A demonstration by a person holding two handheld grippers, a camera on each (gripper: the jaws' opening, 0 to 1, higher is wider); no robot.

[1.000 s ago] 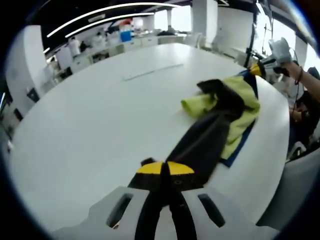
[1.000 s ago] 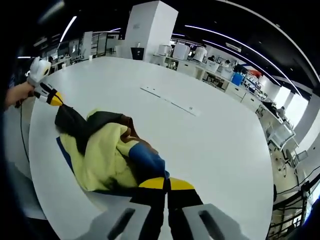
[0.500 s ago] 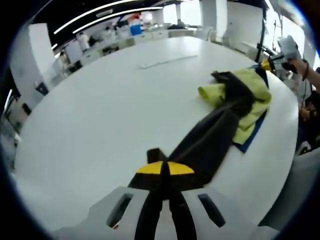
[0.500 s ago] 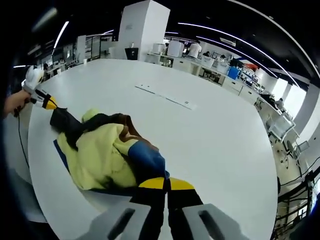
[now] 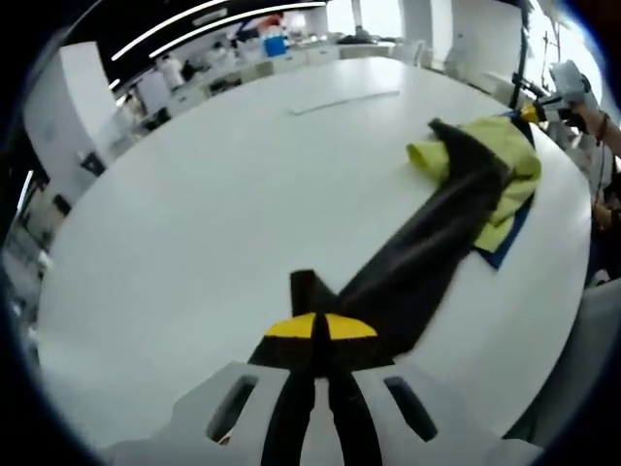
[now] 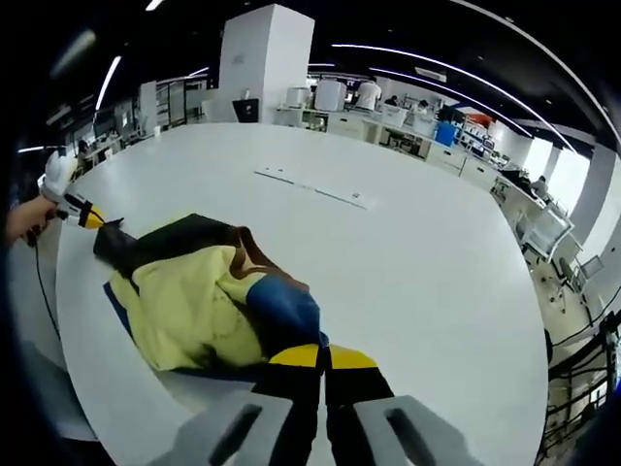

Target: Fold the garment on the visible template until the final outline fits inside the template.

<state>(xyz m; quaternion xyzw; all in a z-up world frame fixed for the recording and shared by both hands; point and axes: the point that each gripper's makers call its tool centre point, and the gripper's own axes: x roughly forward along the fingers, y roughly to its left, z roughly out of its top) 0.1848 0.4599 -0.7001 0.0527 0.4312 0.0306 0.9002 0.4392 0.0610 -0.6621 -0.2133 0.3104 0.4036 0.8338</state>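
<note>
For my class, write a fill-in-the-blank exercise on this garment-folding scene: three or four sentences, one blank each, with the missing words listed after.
1. The left gripper is shut on the ____ part of the garment.
2. The garment lies on a large table whose colour is ____.
3. The right gripper is shut on the garment next to a sleeve coloured ____.
4. Between the black and blue parts, the garment's bunched middle is ____.

Missing words: black; white; blue; yellow

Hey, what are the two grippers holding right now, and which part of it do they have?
Both hold the yellow, black and blue garment: the left gripper pinches the end of its stretched black part, the right gripper its blue end.
</note>
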